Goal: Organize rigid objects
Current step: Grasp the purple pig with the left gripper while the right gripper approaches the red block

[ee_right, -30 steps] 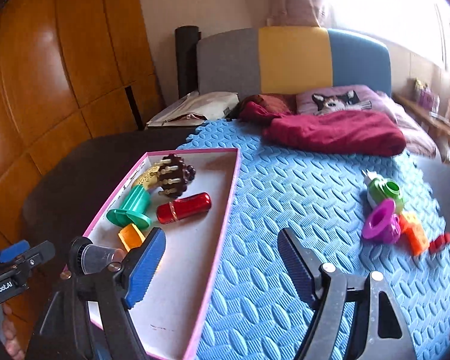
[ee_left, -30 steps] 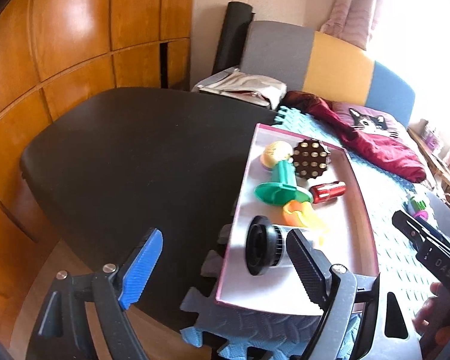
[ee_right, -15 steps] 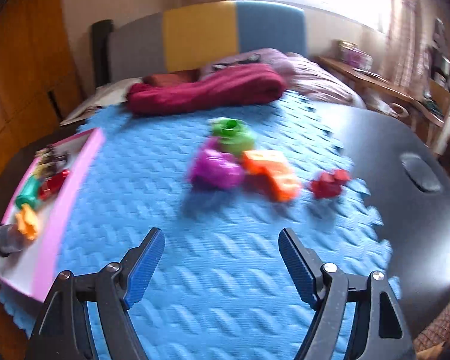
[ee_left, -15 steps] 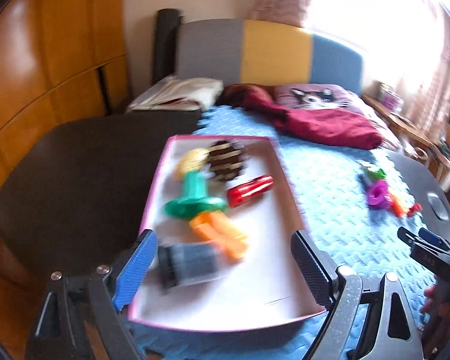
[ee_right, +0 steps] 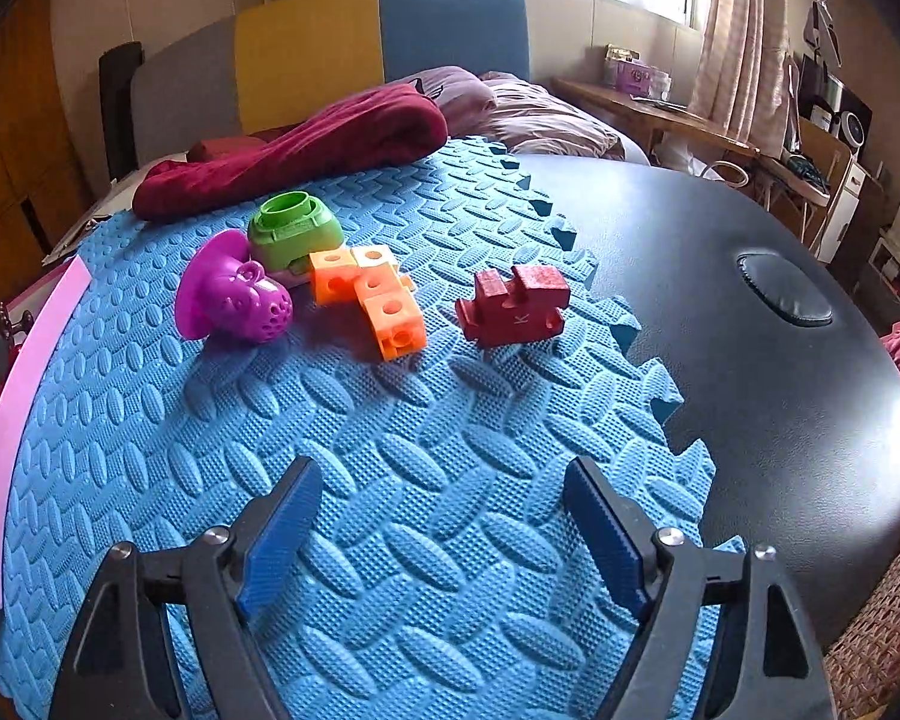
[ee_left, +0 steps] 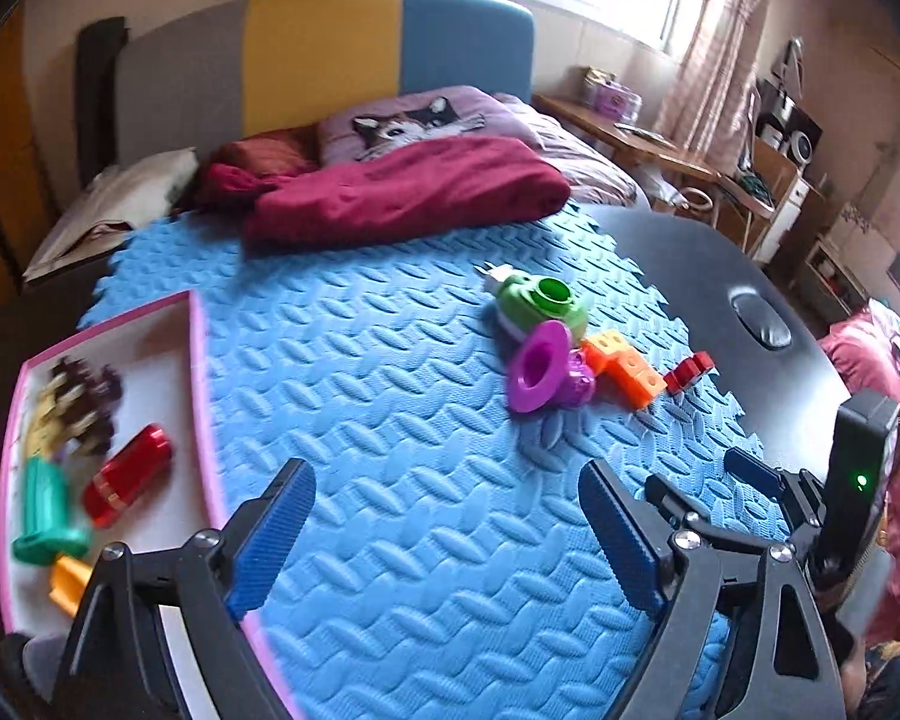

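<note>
You have swung your left gripper point(ee_left: 447, 531) off the pink tray point(ee_left: 201, 396); its empty jaws are closing slightly. Your right gripper point(ee_right: 435, 519) is opening, empty, the red block point(ee_right: 513, 303) lying well beyond it on the blue mat point(ee_right: 390, 480).

The foam mat point(ee_right: 390, 450) is bright blue, embossed with a woven oval pattern. On it, a purple funnel-shaped toy point(ee_right: 228, 294) lies left of the orange cube blocks point(ee_right: 369, 294); a green piece point(ee_right: 294, 228) sits behind them and a dark red block point(ee_right: 513, 300) to their right. The tray point(ee_left: 201, 396), left of the mat, is white with a pink rim and holds a glossy red cylinder point(ee_left: 127, 476). Right of the mat the table point(ee_right: 750, 360) is black.
</note>
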A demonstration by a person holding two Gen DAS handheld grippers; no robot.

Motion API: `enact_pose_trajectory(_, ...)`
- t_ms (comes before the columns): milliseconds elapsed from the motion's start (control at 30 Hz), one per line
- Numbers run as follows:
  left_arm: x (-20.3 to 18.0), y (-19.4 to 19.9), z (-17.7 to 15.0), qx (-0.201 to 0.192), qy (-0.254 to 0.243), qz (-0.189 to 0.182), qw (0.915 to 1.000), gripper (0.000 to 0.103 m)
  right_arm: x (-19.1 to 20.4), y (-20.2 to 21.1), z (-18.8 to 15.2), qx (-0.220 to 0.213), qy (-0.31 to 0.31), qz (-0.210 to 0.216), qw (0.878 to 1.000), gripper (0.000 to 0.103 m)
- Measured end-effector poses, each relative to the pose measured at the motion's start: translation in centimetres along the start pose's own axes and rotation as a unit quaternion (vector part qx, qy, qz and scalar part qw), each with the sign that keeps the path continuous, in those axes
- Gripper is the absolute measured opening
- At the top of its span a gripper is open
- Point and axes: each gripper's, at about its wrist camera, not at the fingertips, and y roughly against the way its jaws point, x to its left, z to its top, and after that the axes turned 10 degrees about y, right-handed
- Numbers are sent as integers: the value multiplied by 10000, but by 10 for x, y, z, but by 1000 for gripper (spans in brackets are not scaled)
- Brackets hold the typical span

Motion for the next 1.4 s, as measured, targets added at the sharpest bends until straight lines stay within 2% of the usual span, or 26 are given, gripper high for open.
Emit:
enact_pose_trajectory(167,-24,-27,11,136,-304,-225,9992,89,-1,-2,1,17,-31,3,10000,86)
enact_pose_trajectory(400,-38,-57,22,361,-551,-222,9976,89,-1,-5,4,18,-21,-20,10000,86)
enact_pose_trajectory(533,-48,-72,26,570,-646,-289,9959,81,-1,-4,3,-9,-17,-15,10000,87)
enact_pose_trajectory(633,-57,-84,26,683,-795,-222,9942,66,-1,-3,2,-23,-17,2,10000,87)
enact_pose_trajectory(933,-68,-111,30,677,-942,-28,9932,55,-1,-3,2,-15,-14,3,10000,87)
enact_pose_trajectory(1067,-64,-98,22,351,-934,-154,9949,50,0,-3,3,-22,-12,24,10000,88)
enact_pose_trajectory(1200,-47,-69,11,168,-598,-385,9973,44,0,-3,3,-24,-9,24,10000,88)
enact_pose_trajectory(1300,-36,-52,-7,146,-447,-397,9981,44,0,-3,3,-30,-9,26,10000,88)
enact_pose_trajectory(1400,-32,-38,-25,26,-540,-344,9979,43,0,-3,2,-35,-10,27,10000,88)
